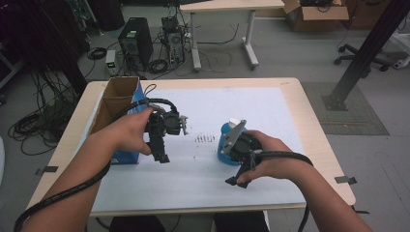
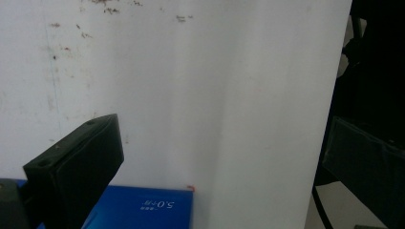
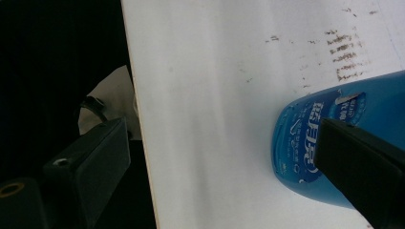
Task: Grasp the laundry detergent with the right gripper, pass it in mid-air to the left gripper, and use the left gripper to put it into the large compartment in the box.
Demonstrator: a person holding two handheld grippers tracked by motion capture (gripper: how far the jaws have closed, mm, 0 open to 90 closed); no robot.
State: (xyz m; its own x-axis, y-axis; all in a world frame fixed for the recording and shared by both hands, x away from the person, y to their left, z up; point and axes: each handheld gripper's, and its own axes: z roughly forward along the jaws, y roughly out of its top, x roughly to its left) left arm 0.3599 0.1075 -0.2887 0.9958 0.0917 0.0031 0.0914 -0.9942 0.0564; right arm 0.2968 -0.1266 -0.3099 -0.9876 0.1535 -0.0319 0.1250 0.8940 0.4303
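A blue bottle (image 1: 223,145) with white lettering stands on the white mat (image 1: 203,174), right of middle. My right gripper (image 1: 241,175) is held just beside it, on its near side, jaws pointing toward the table's front edge. In the right gripper view the bottle (image 3: 301,138) lies against the inner side of the right jaw, and the right gripper (image 3: 222,129) is open and grips nothing. My left gripper (image 1: 161,152) hovers over the mat beside an open blue carton (image 1: 126,156). Seen from the left gripper view, the left gripper (image 2: 219,133) is open over bare mat, with the carton (image 2: 148,207) at the bottom.
The carton's brown inside (image 1: 115,99) opens upward at the table's left edge. Dark smudges (image 1: 205,138) mark the mat between the grippers. Beyond the table stand a computer tower (image 1: 136,42), a desk (image 1: 227,6), loose cables and a black slanted post (image 1: 367,50).
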